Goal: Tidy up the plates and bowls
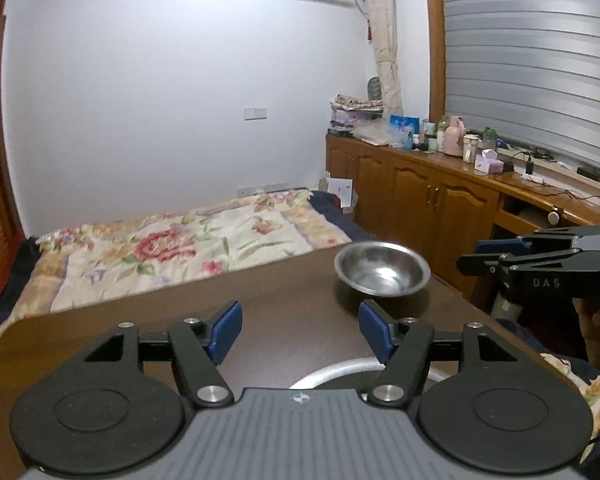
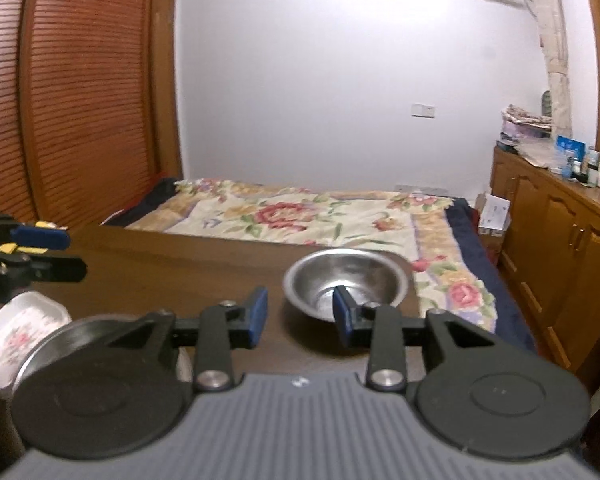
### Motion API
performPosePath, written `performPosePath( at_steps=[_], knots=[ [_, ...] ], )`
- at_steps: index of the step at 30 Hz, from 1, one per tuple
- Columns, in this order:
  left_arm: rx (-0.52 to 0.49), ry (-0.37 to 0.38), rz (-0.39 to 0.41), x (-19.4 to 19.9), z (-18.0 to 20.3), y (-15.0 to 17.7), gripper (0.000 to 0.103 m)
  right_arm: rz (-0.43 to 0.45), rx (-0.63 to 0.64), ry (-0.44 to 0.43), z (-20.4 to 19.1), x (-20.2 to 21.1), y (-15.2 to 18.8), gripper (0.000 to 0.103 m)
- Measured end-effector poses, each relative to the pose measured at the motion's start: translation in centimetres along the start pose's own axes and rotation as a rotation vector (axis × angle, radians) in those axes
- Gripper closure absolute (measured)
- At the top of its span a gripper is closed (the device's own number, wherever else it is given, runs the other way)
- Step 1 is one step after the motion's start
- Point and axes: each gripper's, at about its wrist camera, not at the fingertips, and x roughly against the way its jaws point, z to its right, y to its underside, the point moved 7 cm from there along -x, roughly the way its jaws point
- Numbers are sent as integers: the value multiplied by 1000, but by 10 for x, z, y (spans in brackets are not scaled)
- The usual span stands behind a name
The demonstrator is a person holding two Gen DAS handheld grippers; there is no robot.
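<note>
Both grippers empty, jaws apart: left gripper [image 1: 300, 330], right gripper [image 2: 300, 316]. Steel bowl [image 2: 344, 282] sits alone near table [image 1: 160, 320] far edge. Steel plate [image 2: 60, 344] overlaps floral tray [image 2: 16, 332] at left, probably being grouped.

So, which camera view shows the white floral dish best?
The right wrist view: the white floral dish lies at lower left, partly behind a metal plate. The left wrist view does not show it.
</note>
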Motion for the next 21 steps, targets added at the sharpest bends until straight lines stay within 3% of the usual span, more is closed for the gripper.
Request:
performPosePath(
  at_steps=[5,10,14,21],
  knots=[
    [-20,33,11,-21,6,-20,22,5,-28,34,21,-15,-1,53],
    [-46,82,9,-42,21,-33,16,2,-57,57,38,-34,2,29],
    [-57,121,-6,-58,27,-40,15,-11,-68,76,51,-49,7,21],
    [-104,150,-40,-80,34,-49,15,-30,-105,85,64,-62,12,20]
  ],
)
